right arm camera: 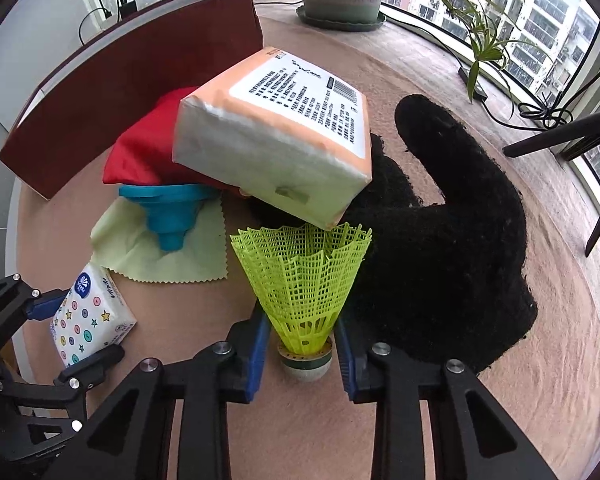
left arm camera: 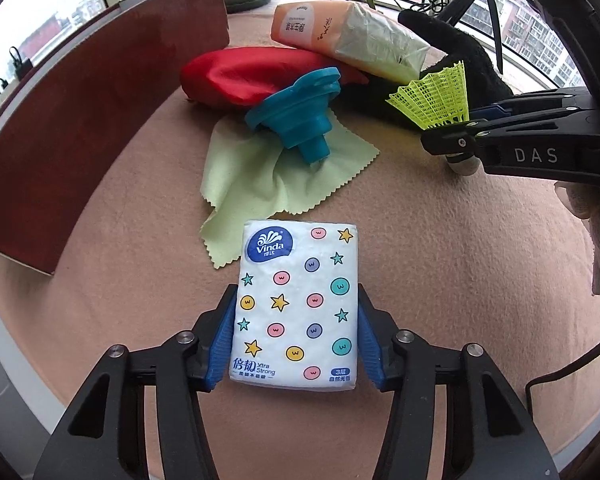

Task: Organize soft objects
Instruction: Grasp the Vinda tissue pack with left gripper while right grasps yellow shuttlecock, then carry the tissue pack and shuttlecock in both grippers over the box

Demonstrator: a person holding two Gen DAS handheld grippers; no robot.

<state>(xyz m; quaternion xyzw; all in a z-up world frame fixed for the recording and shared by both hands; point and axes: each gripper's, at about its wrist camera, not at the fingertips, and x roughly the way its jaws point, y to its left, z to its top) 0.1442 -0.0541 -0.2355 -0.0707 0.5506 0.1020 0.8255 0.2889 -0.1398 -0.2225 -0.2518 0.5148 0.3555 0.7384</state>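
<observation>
Left hand-held gripper (left arm camera: 296, 336) pinching tissue pack (left arm camera: 296, 304), right hand-held gripper (right arm camera: 302, 344) clamped on yellow shuttlecock (right arm camera: 302, 280)

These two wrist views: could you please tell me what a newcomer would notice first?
Probably the held items: the left tongs grip a star-patterned tissue pack, and the right tongs clamp a neon-yellow shuttlecock. Behind them lies a pile: an orange tissue pack leaning on a red pouch, beside a black glove.
</observation>
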